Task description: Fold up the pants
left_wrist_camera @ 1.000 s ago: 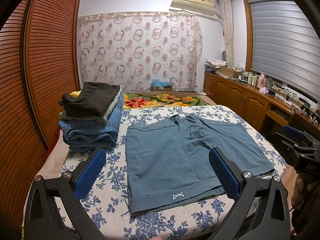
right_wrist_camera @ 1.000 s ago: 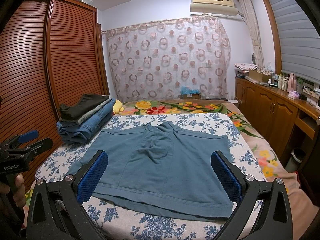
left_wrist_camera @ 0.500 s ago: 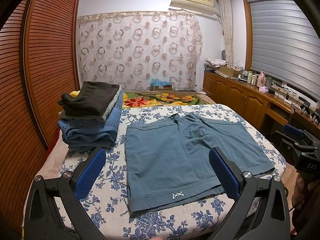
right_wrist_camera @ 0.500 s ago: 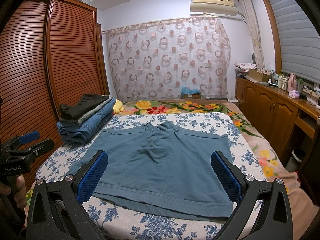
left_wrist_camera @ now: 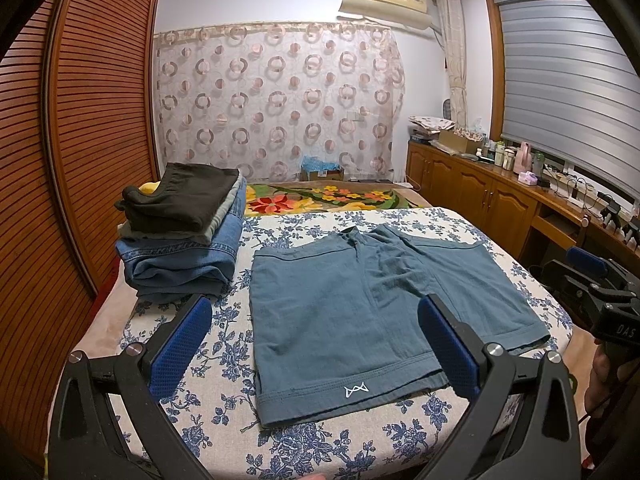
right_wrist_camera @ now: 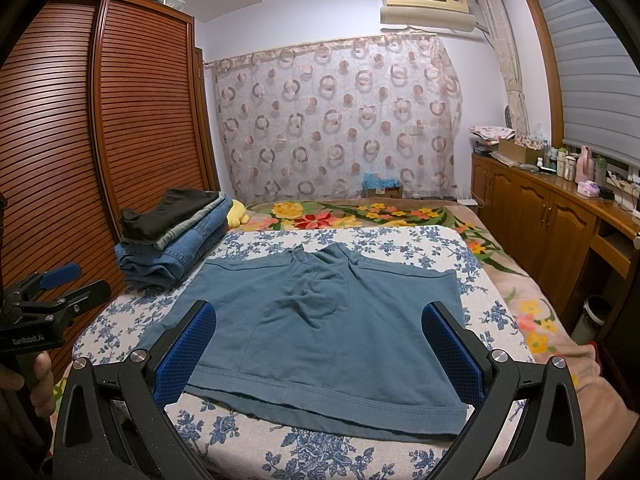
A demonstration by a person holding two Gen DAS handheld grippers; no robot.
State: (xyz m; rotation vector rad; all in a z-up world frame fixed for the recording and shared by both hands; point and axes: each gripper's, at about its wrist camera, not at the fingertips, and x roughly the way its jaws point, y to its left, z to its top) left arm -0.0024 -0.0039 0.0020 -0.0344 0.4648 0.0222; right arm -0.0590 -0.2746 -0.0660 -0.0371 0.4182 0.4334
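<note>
Ahead of both our claws lies the bed [left_wrist_camera: 200, 412], covered in a white sheet with blue flowers. Spread flat on it, straight in front of us, are the blue-green shorts [left_wrist_camera: 360, 304], their hems nearest the claws and the waistband on the far side. A small white logo [left_wrist_camera: 355, 390] sits on the near hem between the left claw's fingers.

Ahead and to the left of the left claw [left_wrist_camera: 316, 344] stands a stack of folded clothes [left_wrist_camera: 180, 248], jeans at the bottom and a dark garment on top, just beside the shorts.

Our left claw hangs above the near edge of the bed, spread wide, gripping nothing. Our right claw [right_wrist_camera: 320, 348] does the same, its blue pads [right_wrist_camera: 448, 354] framing the shorts' right leg, also empty.
</note>
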